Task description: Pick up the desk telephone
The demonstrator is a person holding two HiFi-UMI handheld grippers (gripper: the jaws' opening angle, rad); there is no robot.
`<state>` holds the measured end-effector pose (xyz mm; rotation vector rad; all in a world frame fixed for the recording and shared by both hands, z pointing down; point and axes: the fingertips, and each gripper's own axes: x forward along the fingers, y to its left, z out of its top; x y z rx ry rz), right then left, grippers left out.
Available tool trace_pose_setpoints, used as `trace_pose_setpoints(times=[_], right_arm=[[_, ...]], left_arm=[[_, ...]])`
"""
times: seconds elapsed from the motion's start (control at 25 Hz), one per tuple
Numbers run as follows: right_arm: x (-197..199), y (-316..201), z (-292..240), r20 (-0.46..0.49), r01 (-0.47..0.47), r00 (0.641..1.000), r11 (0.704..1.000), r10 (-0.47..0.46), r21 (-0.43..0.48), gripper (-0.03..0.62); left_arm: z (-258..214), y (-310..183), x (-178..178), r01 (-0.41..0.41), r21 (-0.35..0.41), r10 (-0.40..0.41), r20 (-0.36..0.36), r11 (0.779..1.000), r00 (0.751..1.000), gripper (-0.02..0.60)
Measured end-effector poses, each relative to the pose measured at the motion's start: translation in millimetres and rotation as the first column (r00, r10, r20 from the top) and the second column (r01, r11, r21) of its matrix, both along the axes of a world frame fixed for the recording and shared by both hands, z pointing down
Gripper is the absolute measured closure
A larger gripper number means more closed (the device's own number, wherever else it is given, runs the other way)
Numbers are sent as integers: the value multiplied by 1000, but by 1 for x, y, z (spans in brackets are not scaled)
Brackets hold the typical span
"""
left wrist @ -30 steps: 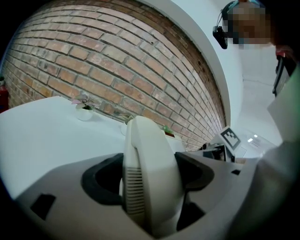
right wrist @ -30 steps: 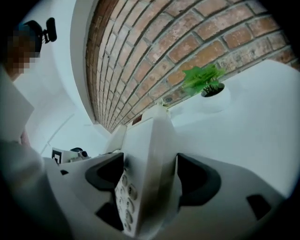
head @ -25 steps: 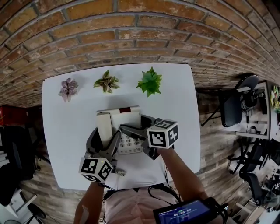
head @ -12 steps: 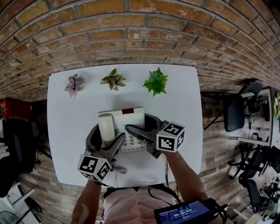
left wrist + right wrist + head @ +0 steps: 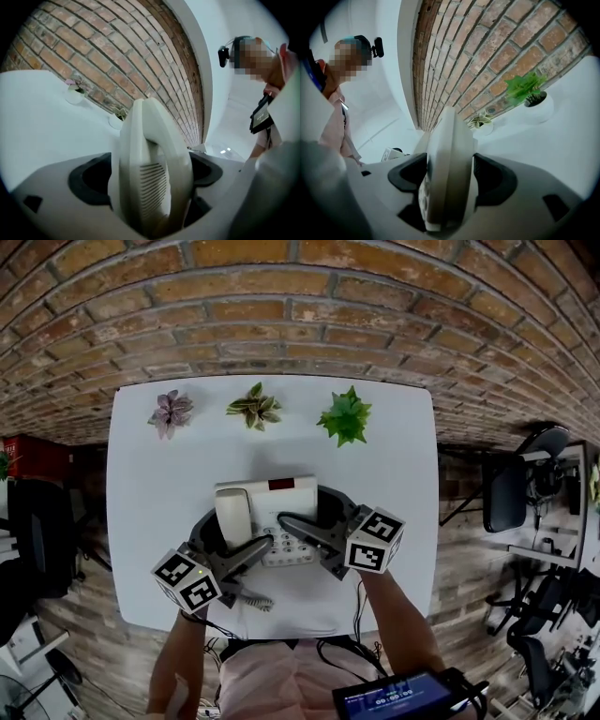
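Left gripper (image 5: 236, 536) is released, jaws just opened around the handset (image 5: 232, 510). Right gripper (image 5: 306, 512), jaws just closed further, grasps the phone (image 5: 283, 500) at its right side.

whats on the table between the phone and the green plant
Nothing: the head view shows only bare white tabletop between the desk telephone and the green plant.
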<state>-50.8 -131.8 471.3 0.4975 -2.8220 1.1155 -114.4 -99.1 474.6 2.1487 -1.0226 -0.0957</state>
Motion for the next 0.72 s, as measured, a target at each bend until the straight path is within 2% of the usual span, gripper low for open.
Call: trace_pose_setpoints(times=[0.12, 0.32, 0.56, 0.72], right_arm=[[0, 1, -3, 10, 15, 1000, 1000, -15, 5, 276], [1, 2, -4, 6, 21, 1000, 1000, -21, -3, 267], [-8, 10, 3, -133, 70, 988, 996, -77, -54, 260], [-11, 11, 3, -159, 84, 983, 993, -95, -77, 275]], left_arm=[[-2, -1, 5, -21, 15, 21, -33, 1000, 999, 98], [-5, 0, 7, -33, 43, 35, -33, 999, 999, 114], [-5, 2, 7, -32, 59, 33, -21, 998, 999, 114], [-5, 3, 6, -35, 58, 35, -6, 998, 999, 114]])
